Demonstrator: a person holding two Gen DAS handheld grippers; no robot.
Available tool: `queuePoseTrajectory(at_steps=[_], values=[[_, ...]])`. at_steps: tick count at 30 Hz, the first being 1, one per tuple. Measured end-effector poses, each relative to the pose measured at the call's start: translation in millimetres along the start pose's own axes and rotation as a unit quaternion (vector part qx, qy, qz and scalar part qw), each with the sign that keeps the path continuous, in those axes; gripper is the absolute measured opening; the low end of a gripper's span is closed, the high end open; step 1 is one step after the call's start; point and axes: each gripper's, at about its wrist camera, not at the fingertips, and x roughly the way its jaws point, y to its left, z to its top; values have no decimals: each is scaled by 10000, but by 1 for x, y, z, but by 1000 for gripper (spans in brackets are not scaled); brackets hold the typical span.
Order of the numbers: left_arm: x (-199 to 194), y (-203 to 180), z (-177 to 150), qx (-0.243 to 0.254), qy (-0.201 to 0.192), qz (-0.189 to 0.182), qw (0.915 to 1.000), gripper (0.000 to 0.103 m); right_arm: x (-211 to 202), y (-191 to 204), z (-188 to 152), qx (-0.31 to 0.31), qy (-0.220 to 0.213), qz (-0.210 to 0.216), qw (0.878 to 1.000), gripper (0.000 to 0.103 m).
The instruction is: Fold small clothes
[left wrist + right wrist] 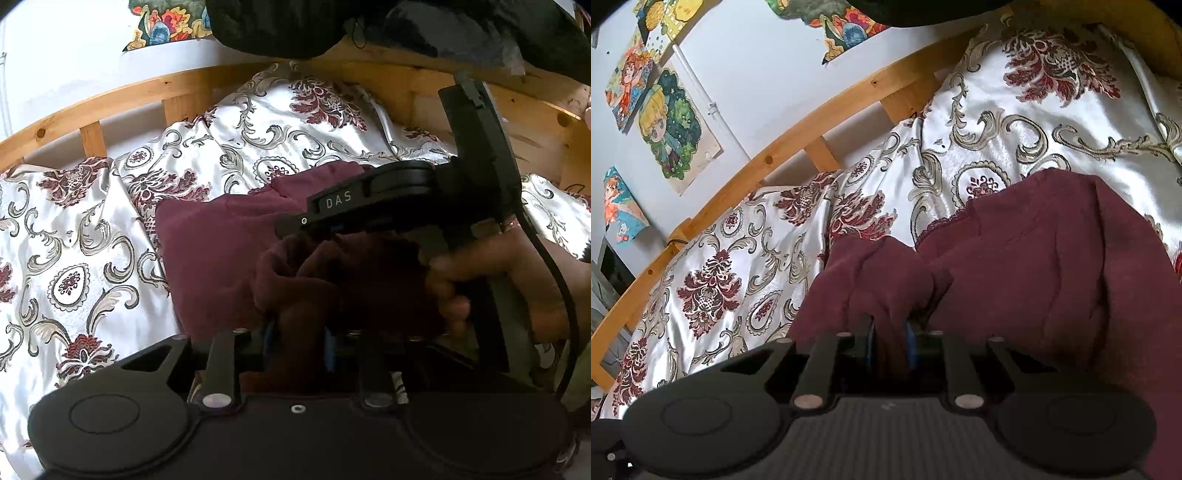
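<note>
Both grippers pinch the same maroon garment (207, 251); your left gripper (299, 339) has its fingers drawn close on a bunched fold, blue pads just showing either side of the cloth; your right gripper (890, 343) likewise nips a raised ridge of fabric between narrow-set fingers (911, 347), so neither is spread. The garment lies on the patterned bedspread (74, 221), partly lifted where you grip it; its far edge rests flat towards the wooden rail (122, 99). To the left of the cloth the bedspread is open and wrinkled, running up to the rail; to the right, in the left wrist view, the right gripper's body and your right hand (498, 280) sit close, just above the fold you hold, so the two tools are crowded. Only the left view shows that hand and a black bundle (332, 26) overhanging the top; only the right view shows the cartoon posters (672, 133) on the wall and a scalloped lace trim (942, 221) along the garment's edge.
</note>
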Motion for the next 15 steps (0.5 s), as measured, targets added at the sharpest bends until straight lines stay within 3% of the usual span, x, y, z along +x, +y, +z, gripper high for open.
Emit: queuePoseTrajectory(at_steps=[15], values=[[1, -5, 1, 191, -37, -123, 9997, 28, 1, -4, -1, 95, 0, -35, 9999, 19]])
